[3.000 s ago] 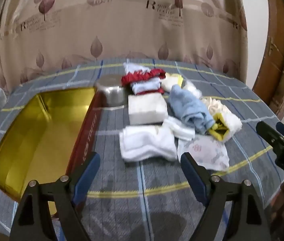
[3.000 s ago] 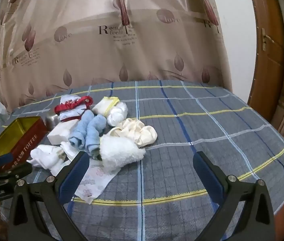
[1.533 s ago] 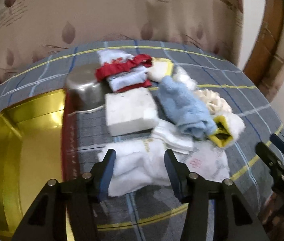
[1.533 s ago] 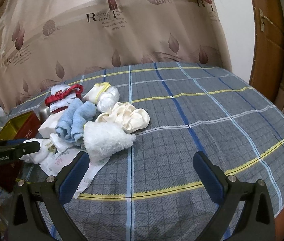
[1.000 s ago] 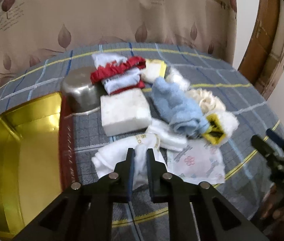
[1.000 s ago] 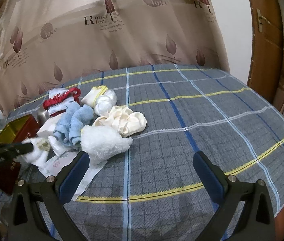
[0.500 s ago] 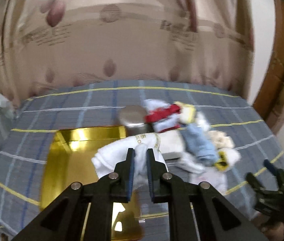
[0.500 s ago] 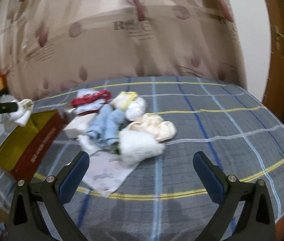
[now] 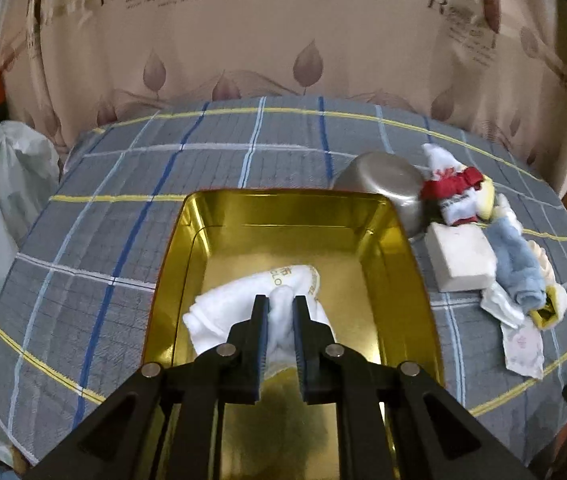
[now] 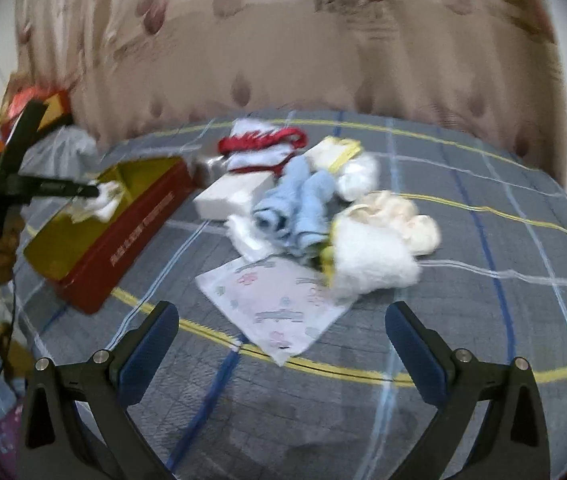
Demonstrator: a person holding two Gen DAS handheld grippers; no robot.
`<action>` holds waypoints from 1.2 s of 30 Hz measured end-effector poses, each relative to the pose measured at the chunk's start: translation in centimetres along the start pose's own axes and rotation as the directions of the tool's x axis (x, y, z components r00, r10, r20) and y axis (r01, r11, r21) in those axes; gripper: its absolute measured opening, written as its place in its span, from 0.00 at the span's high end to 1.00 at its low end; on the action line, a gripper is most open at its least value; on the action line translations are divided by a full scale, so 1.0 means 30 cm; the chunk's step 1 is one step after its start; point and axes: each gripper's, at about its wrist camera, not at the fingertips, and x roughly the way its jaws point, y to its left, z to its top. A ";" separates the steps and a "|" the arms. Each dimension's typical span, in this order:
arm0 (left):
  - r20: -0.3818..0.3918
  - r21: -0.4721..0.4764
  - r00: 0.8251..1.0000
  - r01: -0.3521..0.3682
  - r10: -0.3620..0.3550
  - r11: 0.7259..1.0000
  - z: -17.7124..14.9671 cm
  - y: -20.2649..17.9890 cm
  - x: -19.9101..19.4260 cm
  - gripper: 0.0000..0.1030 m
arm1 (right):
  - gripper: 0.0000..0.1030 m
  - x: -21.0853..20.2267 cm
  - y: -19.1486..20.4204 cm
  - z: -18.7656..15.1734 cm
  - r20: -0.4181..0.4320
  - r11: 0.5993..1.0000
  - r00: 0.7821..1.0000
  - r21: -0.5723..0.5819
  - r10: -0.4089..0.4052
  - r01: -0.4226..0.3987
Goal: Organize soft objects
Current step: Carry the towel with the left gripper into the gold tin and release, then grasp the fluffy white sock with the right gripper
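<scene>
Left wrist view: the left hand-held gripper (image 9: pixel 281 312) pinches a bunched white sock (image 9: pixel 243 298) between its fingers, low inside the gold-lined tin box (image 9: pixel 399 264). The sock sits toward the near half of the box, with bare gold floor open beyond it up to the far wall and along both side walls. Just past the box's far right corner a steel bowl (image 9: pixel 383 180) lies upturned, touching the rim. To the right of the box a white block (image 9: pixel 461 258), a red-trimmed sock bundle (image 9: pixel 453 190) and a rolled blue cloth (image 9: pixel 517 266) crowd together near the right edge of the plaid surface (image 9: pixel 123 208). The left part of the surface is open up to its curved edge.

Right wrist view: the right hand-held gripper (image 10: pixel 283 344) is spread wide with nothing between its fingers, above an open stretch of surface near the front edge. A flowered packet (image 10: pixel 275 300) lies flat just ahead. Behind it a fluffy white sock (image 10: pixel 375 260), a cream bundle (image 10: pixel 399 212) and the blue cloth (image 10: pixel 299 204) form a pile. This view is blurred, so whether they overlap or only touch is unclear. The box's red outer wall (image 10: pixel 123 240) stands at left.
</scene>
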 end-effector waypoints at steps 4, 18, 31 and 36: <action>-0.030 0.010 1.000 0.002 -0.002 1.000 0.015 0.000 0.050 0.83 | 0.00 0.049 0.016 0.015 -0.043 0.999 0.998 -0.004 0.037 -0.037; 0.043 0.068 0.999 -0.016 0.013 0.998 0.051 -0.027 0.003 0.55 | 0.02 0.067 -0.227 0.090 -0.060 0.987 0.996 0.144 -0.062 0.070; 0.113 0.153 0.993 0.003 -0.021 0.988 0.077 -0.067 -0.090 0.44 | 0.47 0.187 -0.238 0.094 -0.126 0.994 0.991 0.090 -0.050 0.062; 0.140 0.073 0.989 0.038 -0.048 0.997 0.050 -0.016 -0.175 0.44 | 0.54 0.139 -0.236 0.083 -0.101 0.993 0.994 0.104 -0.039 0.050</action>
